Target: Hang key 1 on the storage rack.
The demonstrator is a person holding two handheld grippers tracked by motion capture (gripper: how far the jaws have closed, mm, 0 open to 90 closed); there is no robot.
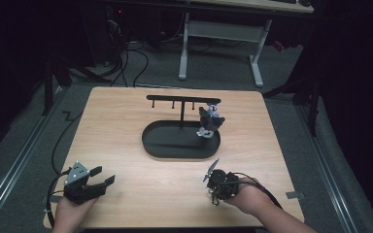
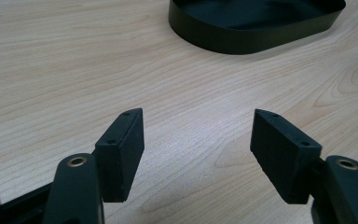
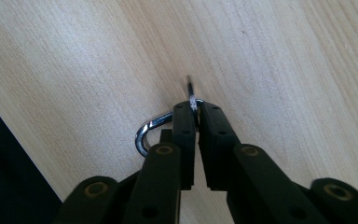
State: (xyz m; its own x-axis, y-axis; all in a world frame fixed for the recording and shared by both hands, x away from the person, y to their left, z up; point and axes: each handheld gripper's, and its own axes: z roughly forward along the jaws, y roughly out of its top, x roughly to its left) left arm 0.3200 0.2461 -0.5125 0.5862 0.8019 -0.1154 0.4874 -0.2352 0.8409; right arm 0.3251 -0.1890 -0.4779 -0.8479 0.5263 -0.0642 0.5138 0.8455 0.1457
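The right gripper [image 3: 193,109] is pinching a small metal ring with a curved clasp [image 3: 151,130], most likely a key ring, between pads pressed almost flat together. In the high view this gripper [image 1: 212,173] sits near the front right corner of the table [image 1: 126,111], and the ring [image 1: 211,171] sticks up as a thin sliver at its tip, just above the wood. The grip is narrow: the pads catch the ring on its edge, near their tips, while the clasp hangs free to one side.

Near the middle of the table stands a black oval tray [image 1: 160,145] with a post and a crossbar of small pegs [image 1: 183,101]. One dark keychain figure [image 1: 210,121] already hangs from the bar's right end, so the step in hand appears to be carrying this ring to a free peg.

To do it well, the person should probably keep the pads firmly together throughout the lift, since a thin ring held on edge could twist or slip. Raising it straight off the wood before travelling would avoid dragging the clasp. On approach, the ring's opening should face the peg, with the figure given a clear berth.

The left gripper [image 1: 102,175] rests near the front left corner, its jaws spread wide with nothing between them; its own view shows bare wood between the pads [image 2: 121,154] and the tray's wall [image 2: 242,39] beyond. It could steady the tray if the stand rocks.
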